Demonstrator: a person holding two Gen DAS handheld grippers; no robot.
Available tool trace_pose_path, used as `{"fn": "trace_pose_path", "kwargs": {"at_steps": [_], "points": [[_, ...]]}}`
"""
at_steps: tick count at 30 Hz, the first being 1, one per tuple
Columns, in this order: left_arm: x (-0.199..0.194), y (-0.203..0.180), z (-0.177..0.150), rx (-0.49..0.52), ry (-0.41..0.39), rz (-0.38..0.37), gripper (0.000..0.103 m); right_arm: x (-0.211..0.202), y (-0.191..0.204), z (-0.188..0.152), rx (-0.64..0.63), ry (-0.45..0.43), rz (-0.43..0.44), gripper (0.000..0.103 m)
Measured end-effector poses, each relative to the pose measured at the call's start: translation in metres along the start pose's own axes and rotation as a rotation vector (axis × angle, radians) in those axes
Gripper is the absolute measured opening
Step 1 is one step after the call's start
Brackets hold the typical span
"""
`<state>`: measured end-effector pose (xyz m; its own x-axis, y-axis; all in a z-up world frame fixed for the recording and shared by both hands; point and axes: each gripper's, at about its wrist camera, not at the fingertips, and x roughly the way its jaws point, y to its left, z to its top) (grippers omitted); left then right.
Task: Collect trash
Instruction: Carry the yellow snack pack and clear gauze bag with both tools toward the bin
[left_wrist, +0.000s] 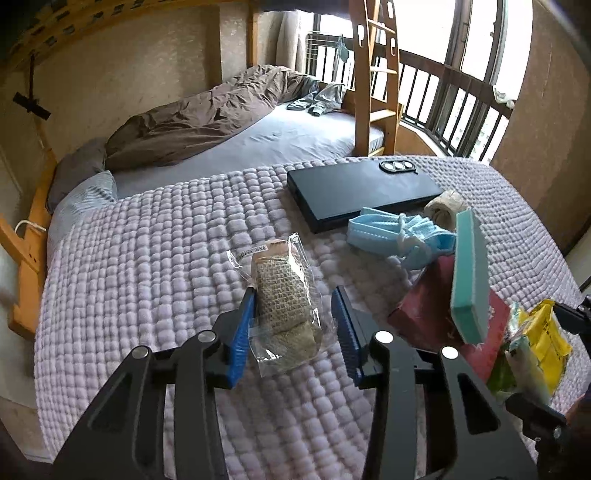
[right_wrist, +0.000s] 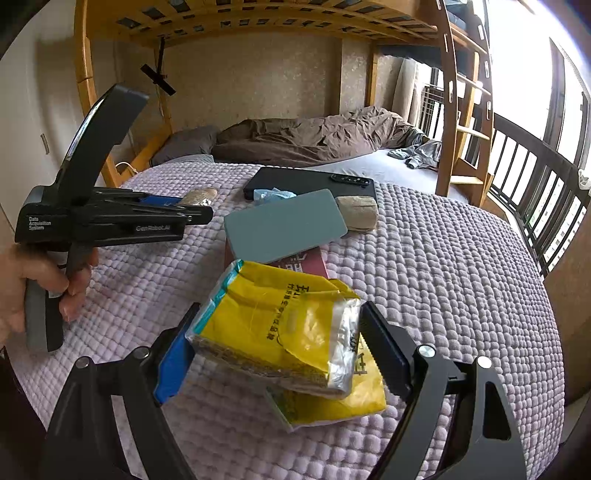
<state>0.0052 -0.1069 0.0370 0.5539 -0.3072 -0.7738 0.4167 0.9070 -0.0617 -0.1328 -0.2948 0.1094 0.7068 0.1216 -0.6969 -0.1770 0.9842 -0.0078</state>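
Yellow foil of a crumpled snack bag (right_wrist: 291, 332) sits between the fingers of the right tool (right_wrist: 277, 343); the jaws press its sides, so I judge it gripped, low over the lilac quilt (right_wrist: 461, 266). On the left, the left tool (left_wrist: 293, 325) stands wide open around a clear packet holding a beige bandage roll (left_wrist: 286, 302), one blue pad at its left edge and the other apart on the right. To take it well, centre the roll between the pads, then close slowly so the slippery film does not squirt out. Farther off lie blue face masks (left_wrist: 391, 232), a black phone (left_wrist: 362, 188) and a teal box (left_wrist: 469, 273) leaning on a red one.
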Motion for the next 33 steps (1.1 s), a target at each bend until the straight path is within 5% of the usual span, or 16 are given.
{"fn": "trace_pose_path", "kwargs": {"at_steps": [33], "points": [[-0.087, -0.042, -0.082, -0.071, 0.000, -0.046, 0.044, -0.059, 0.008, -0.023, 0.021, 0.046, 0.089, 0.083]]}}
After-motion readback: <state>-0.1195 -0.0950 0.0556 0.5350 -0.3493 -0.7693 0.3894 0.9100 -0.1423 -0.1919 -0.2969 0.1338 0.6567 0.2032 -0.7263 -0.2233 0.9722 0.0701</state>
